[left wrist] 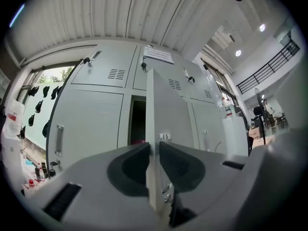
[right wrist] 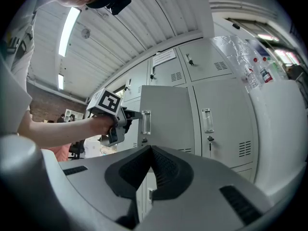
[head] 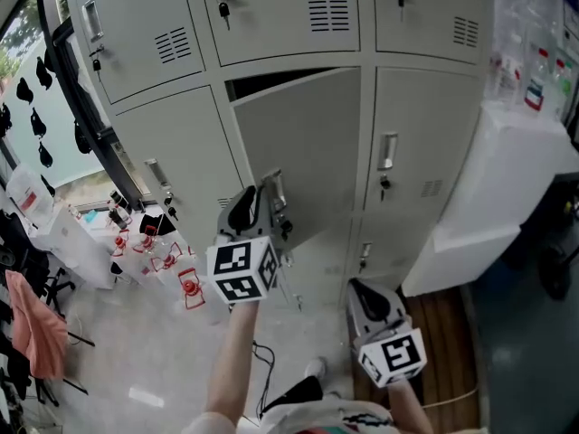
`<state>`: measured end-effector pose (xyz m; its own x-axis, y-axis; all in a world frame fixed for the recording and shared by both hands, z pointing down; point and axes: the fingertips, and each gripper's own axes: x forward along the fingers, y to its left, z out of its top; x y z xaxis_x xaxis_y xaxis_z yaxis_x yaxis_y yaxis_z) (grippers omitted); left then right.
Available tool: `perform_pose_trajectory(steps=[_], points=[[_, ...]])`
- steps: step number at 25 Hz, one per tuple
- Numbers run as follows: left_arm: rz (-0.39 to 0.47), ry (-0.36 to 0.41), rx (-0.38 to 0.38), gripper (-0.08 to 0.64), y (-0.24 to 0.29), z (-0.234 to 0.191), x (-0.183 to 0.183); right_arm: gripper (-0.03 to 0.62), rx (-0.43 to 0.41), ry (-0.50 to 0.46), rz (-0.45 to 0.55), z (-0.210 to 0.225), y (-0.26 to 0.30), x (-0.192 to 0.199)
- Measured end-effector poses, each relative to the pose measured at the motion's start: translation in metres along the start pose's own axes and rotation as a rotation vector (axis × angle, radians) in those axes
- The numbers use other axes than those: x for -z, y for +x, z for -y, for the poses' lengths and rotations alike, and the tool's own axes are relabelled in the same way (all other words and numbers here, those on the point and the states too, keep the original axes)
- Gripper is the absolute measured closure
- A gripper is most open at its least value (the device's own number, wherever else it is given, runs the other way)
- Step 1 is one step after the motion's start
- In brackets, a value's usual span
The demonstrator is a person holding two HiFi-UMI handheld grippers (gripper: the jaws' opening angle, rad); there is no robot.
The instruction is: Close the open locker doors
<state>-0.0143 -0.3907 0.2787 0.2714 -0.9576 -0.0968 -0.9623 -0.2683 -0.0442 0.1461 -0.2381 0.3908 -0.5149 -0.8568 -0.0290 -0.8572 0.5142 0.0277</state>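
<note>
The middle locker's grey door (head: 298, 152) stands swung out from its dark opening (head: 262, 84). My left gripper (head: 258, 193) is at the door's free edge, just beside the handle (head: 274, 191). In the left gripper view the door edge (left wrist: 166, 109) runs between the jaws, and the left gripper (left wrist: 154, 146) is shut on it, a pad on each face. My right gripper (head: 357, 287) hangs lower, in front of the bottom lockers, shut and empty. From the right gripper (right wrist: 150, 149) I see the open door (right wrist: 163, 109) and the left gripper (right wrist: 130, 115) at it.
The neighbouring locker doors (head: 416, 161) are shut, with keys in some locks. A white cabinet (head: 507, 179) with bottles (head: 534, 80) stands at the right. Small red items (head: 149, 242) and a pink cloth (head: 32, 324) lie at the left. A cable (head: 267, 369) trails on the floor.
</note>
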Motion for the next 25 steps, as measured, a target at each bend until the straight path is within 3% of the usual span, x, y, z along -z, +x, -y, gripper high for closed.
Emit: perform_pose_trajectory(steps=[7, 15, 20, 25], points=[[0.014, -0.055, 0.038, 0.508, 0.03, -0.028, 0.004, 0.586, -0.034, -0.022, 0.017, 0.001, 0.053, -0.015], [0.006, -0.056, 0.061, 0.514, 0.056, -0.047, 0.005, 0.586, -0.07, -0.041, -0.006, -0.004, 0.096, -0.021], [-0.024, 0.042, -0.001, 0.514, 0.066, -0.054, 0.008, 0.586, -0.067, -0.043, -0.023, -0.002, 0.11, -0.02], [-0.014, 0.012, -0.042, 0.514, 0.076, -0.062, 0.008, 0.586, -0.049, -0.037, -0.027, 0.006, 0.115, -0.019]])
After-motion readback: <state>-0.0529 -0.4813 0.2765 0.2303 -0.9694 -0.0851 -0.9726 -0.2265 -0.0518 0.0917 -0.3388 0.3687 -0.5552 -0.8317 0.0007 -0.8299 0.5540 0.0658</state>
